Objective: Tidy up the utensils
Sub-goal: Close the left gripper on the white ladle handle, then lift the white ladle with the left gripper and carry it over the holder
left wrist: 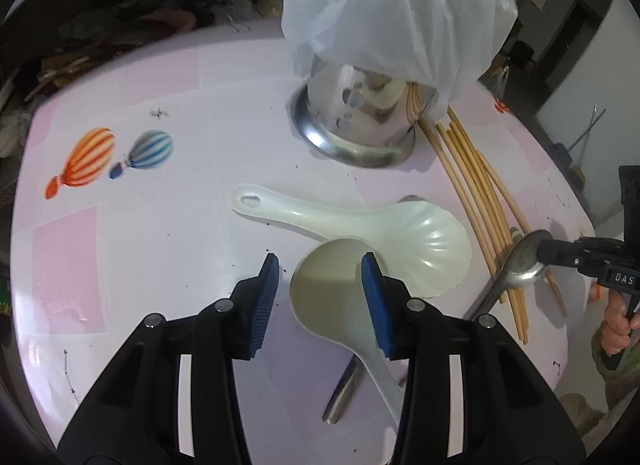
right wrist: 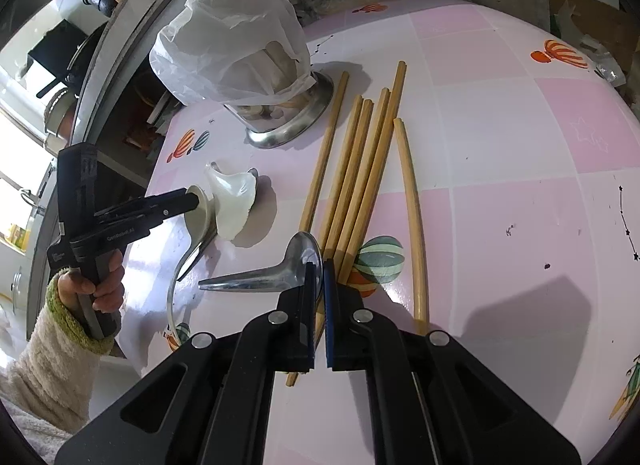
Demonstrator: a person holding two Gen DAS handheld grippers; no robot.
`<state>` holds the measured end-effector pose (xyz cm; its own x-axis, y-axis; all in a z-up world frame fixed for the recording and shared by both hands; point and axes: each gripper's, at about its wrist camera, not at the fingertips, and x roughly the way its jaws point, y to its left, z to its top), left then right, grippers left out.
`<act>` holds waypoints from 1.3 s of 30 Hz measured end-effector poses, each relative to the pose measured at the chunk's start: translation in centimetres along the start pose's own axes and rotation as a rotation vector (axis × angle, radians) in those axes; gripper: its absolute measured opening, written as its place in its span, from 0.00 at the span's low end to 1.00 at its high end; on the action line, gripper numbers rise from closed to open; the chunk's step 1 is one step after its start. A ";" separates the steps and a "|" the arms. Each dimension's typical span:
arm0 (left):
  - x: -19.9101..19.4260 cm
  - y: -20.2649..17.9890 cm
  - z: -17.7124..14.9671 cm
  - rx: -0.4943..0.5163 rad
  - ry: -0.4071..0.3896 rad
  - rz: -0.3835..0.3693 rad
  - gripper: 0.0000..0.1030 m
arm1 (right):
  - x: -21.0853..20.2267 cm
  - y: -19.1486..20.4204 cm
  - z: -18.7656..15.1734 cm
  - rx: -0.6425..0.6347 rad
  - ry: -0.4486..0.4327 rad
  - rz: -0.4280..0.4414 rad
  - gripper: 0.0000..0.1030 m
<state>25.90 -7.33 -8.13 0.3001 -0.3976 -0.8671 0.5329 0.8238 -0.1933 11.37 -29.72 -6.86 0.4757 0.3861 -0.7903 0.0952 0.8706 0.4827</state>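
On my table [left wrist: 160,265], the utensil holder [left wrist: 360,121] stands at the far side, with a plastic bag [left wrist: 392,9] draped over its top. Chopsticks [left wrist: 472,193] lie fanned out just right of the holder and run toward me. Two rice paddles lie in front of the holder: the scalloped paddle [left wrist: 420,241] lies crosswise with its handle to the left, and the plain paddle [left wrist: 332,289] overlaps its near edge. The metal spoon [right wrist: 280,273] lies across the near ends of the chopsticks. Another metal handle [left wrist: 344,393] lies under the plain paddle's handle.
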 end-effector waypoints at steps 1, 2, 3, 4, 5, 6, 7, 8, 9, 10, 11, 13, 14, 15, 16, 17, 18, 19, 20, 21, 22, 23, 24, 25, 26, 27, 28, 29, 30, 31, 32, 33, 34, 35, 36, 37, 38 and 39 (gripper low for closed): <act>0.3 0.1 0.1 0.003 0.008 -0.004 0.39 | 0.0 0.0 0.0 0.002 0.000 0.000 0.04; 0.5 0.1 0.2 0.006 0.017 -0.009 0.38 | 0.1 -0.1 0.1 0.005 0.000 0.000 0.04; 0.7 0.2 0.2 0.006 0.021 -0.010 0.36 | 0.1 -0.2 0.1 0.007 0.001 0.000 0.04; 0.9 0.3 0.2 0.007 0.028 -0.012 0.34 | 0.2 -0.3 0.1 0.009 0.002 0.001 0.04; 1.0 0.4 0.2 0.007 0.033 -0.016 0.32 | 0.2 -0.3 0.2 0.010 0.003 0.002 0.04; 1.3 0.5 0.3 0.006 0.041 -0.023 0.31 | 0.2 -0.4 0.2 0.011 0.003 0.003 0.04; 1.4 0.6 0.3 0.007 0.037 -0.025 0.29 | 0.2 -0.4 0.2 0.010 0.002 0.002 0.04; 1.5 0.6 0.4 0.008 0.040 -0.032 0.28 | 0.2 -0.4 0.2 0.009 0.002 0.002 0.04; 1.5 0.7 0.5 0.006 0.040 -0.037 0.25 | 0.2 -0.3 0.2 0.008 0.002 0.001 0.04; 1.6 0.8 0.5 0.002 0.041 -0.046 0.21 | 0.2 -0.4 0.3 0.009 0.001 0.001 0.04; 1.6 0.9 0.6 -0.004 0.041 -0.054 0.20 | 0.2 -0.3 0.3 0.009 0.000 0.001 0.04; 1.5 1.0 0.6 -0.006 0.039 -0.058 0.14 | 0.1 -0.2 0.3 0.007 -0.001 -0.001 0.04; 1.4 0.9 0.6 -0.002 0.033 -0.058 0.13 | 0.1 -0.2 0.3 0.006 -0.002 -0.003 0.04; 1.3 0.9 0.6 0.001 0.029 -0.058 0.10 | 0.2 -0.2 0.2 0.004 -0.002 -0.004 0.04; 1.2 0.9 0.6 0.003 0.025 -0.057 0.08 | 0.1 -0.1 0.2 0.000 -0.003 -0.007 0.04; 1.0 0.8 0.6 0.005 0.019 -0.056 0.07 | 0.1 0.0 0.2 -0.003 -0.005 -0.010 0.04; 0.8 0.7 0.6 0.007 0.016 -0.054 0.05 | 0.1 0.0 0.2 -0.008 -0.006 -0.013 0.04; 0.5 0.7 0.6 0.008 0.010 -0.050 0.04 | 0.1 0.1 0.3 -0.011 -0.008 -0.015 0.04; 0.2 0.6 0.6 0.009 0.002 -0.046 0.04 | 0.1 0.2 0.3 -0.015 -0.012 -0.018 0.04; -0.1 0.6 0.6 0.011 -0.003 -0.041 0.04 | -0.1 0.3 0.3 -0.020 -0.017 -0.023 0.03; -0.4 0.5 0.6 0.013 -0.010 -0.033 0.04 | -0.1 0.3 0.3 -0.024 -0.022 -0.026 0.03; -0.8 0.4 0.6 0.017 -0.018 -0.026 0.04 | -0.2 0.5 0.4 -0.029 -0.026 -0.028 0.03; -1.4 0.2 0.5 0.023 -0.029 -0.016 0.04 | -0.4 0.7 0.4 -0.036 -0.033 -0.033 0.03; -2.1 0.1 0.4 0.031 -0.045 -0.005 0.04 | -0.6 0.9 0.4 -0.047 -0.043 -0.041 0.03; -2.6 -0.1 0.4 0.038 -0.056 0.007 0.04 | -0.9 1.2 0.5 -0.057 -0.052 -0.049 0.03; -3.5 -0.5 0.3 0.054 -0.077 0.030 0.04 | -1.1 1.4 0.5 -0.070 -0.062 -0.059 0.03; -4.1 -0.9 0.3 0.064 -0.091 0.045 0.04 | -1.3 1.6 0.5 -0.078 -0.070 -0.068 0.03; -4.9 -1.2 0.2 0.074 -0.107 0.066 0.04 | -1.6 1.8 0.5 -0.087 -0.079 -0.079 0.03; -5.5 -1.6 0.1 0.083 -0.122 0.088 0.04 | -1.9 2.1 0.5 -0.096 -0.091 -0.092 0.03; -6.1 -1.7 -0.1 0.088 -0.134 0.107 0.04 | -2.1 2.2 0.5 -0.100 -0.097 -0.099 0.03; -6.4 -2.0 0.0 0.092 -0.143 0.123 0.04 | -2.4 2.3 0.5 -0.101 -0.105 -0.107 0.03; -7.1 -2.4 -0.1 0.096 -0.156 0.146 0.04 | -2.7 2.4 0.4 -0.104 -0.114 -0.113 0.03; -7.8 -2.7 -0.2 0.103 -0.168 0.167 0.04 | -3.0 2.5 0.3 -0.108 -0.120 -0.118 0.03; -8.4 -3.0 -0.3 0.112 -0.183 0.189 0.04 | -3.2 2.7 0.3 -0.112 -0.128 -0.126 0.03; -8.9 -3.2 -0.3 0.117 -0.193 0.202 0.04 | -3.5 2.9 0.2 -0.117 -0.138 -0.137 0.03; -9.5 -3.6 -0.4 0.125 -0.209 0.221 0.04 | -3.8 3.1 0.2 -0.124 -0.150 -0.151 0.02; -10.2 -3.9 -0.4 0.132 -0.226 0.238 0.04 | -4.1 3.2 0.1 -0.129 -0.158 -0.158 0.02; -10.8 -4.1 -0.4 0.137 -0.239 0.248 0.04 | -4.5 3.4 0.1 -0.133 -0.170 -0.165 0.02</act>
<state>20.12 -6.28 1.82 0.6015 -0.2890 -0.7447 0.5169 0.8516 0.0870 9.61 -28.49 -1.64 0.6043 0.1886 -0.7741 0.0731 0.9544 0.2895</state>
